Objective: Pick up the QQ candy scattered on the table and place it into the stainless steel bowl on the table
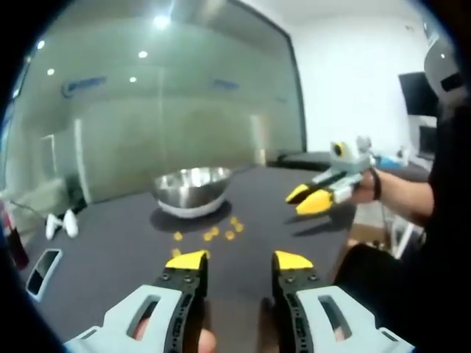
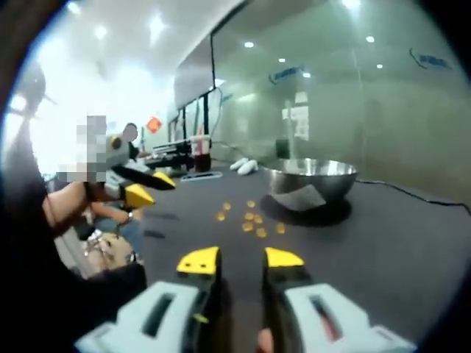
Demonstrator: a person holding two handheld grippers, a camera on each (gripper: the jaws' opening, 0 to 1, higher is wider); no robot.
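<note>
Small yellow QQ candy (image 1: 221, 232) scattered on the dark matte desk (image 1: 110, 243), just near of the shiny round stainless steel bowl (image 1: 193, 190). Probably light, soft and springy, a bit slick; best pinched across the sides of one piece, gently. Left claw (image 1: 239, 259) parted and empty, short of the candy. Right claw (image 2: 241, 259) likewise parted, holding nothing, above the desk.

Silver bowl (image 1: 192, 190), yellow candies (image 1: 221, 234), dark grey table (image 1: 118, 246), yellow-tipped black left gripper (image 1: 238, 260).
</note>
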